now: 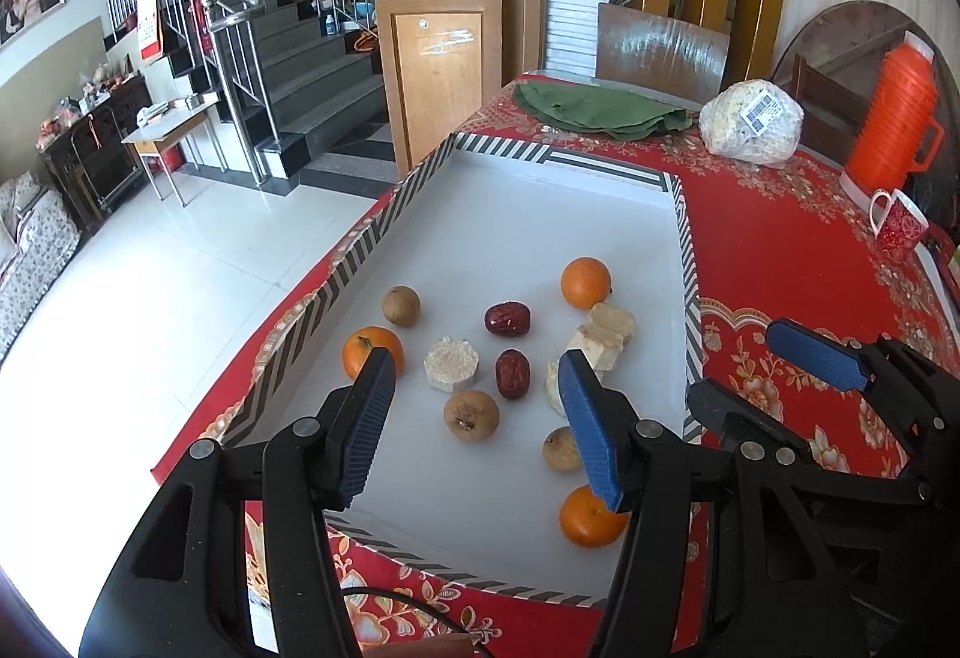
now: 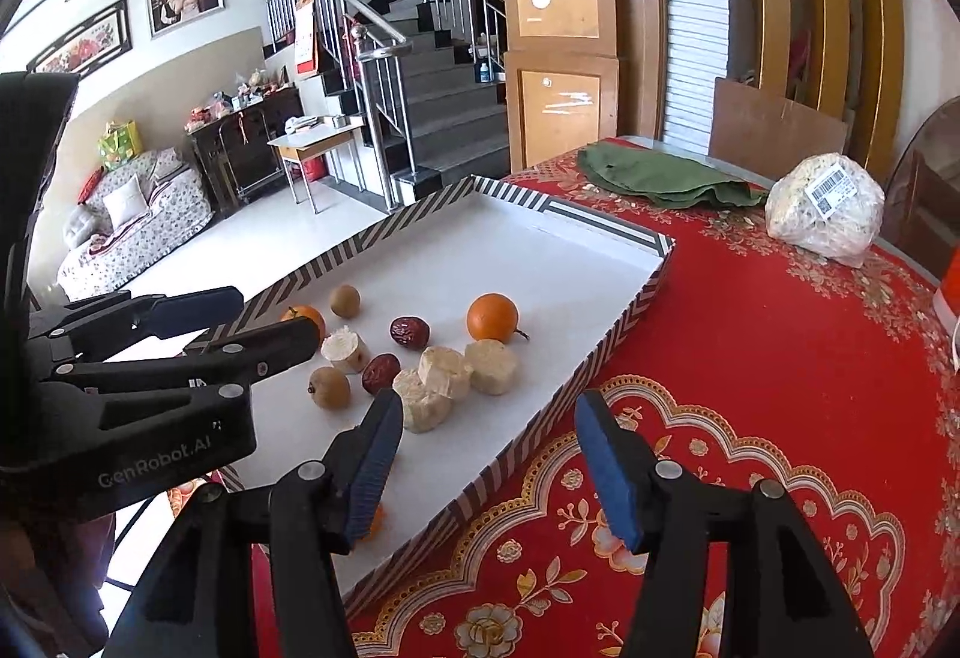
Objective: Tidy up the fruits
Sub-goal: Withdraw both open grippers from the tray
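Note:
A white tray with a striped rim [image 1: 420, 178] [image 2: 624, 310] lies on the red tablecloth. In it are three oranges [image 1: 585, 282] [image 2: 492, 318], two red dates [image 1: 507, 318] [image 2: 410, 330], three brown longans [image 1: 471, 414] [image 2: 329, 387] and several pale round cakes [image 1: 451, 363] [image 2: 491, 366]. My left gripper [image 1: 477, 376] is open and empty, above the near part of the tray. My right gripper [image 2: 489, 412] is open and empty, above the tray's right rim; it also shows in the left wrist view [image 1: 738, 358].
A green cloth [image 1: 600, 109] [image 2: 666, 175], a white wrapped bag [image 1: 751, 121] [image 2: 825, 211], an orange thermos [image 1: 894, 112] and a red-patterned mug [image 1: 897, 226] stand at the table's far and right side. The table's left edge drops to the tiled floor.

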A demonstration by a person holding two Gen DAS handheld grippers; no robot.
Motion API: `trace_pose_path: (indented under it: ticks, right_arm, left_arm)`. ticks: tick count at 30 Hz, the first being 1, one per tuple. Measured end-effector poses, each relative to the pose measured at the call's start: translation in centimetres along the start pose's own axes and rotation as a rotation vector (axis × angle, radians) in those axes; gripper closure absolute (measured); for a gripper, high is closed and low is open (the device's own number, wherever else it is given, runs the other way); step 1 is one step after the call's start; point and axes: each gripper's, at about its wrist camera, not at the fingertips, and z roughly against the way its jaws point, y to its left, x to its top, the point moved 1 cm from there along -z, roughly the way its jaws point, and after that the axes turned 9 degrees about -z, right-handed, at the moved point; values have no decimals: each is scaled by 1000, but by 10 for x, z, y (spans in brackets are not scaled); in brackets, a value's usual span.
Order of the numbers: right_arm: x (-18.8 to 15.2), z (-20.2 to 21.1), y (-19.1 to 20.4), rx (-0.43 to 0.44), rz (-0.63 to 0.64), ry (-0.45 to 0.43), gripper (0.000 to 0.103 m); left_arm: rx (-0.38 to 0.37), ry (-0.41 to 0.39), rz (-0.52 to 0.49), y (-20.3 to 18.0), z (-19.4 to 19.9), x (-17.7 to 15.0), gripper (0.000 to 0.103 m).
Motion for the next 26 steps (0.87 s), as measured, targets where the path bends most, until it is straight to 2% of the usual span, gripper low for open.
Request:
trace_pose_path:
  ticks: [16, 26]
  right_arm:
    - [1, -8, -3, -2, 2, 25, 45]
    - [0, -7, -9, 2, -9, 23, 45]
  left_arm:
    - [-25, 19, 17, 5, -3, -1, 46]
    - [-9, -14, -1, 0, -3, 3, 46]
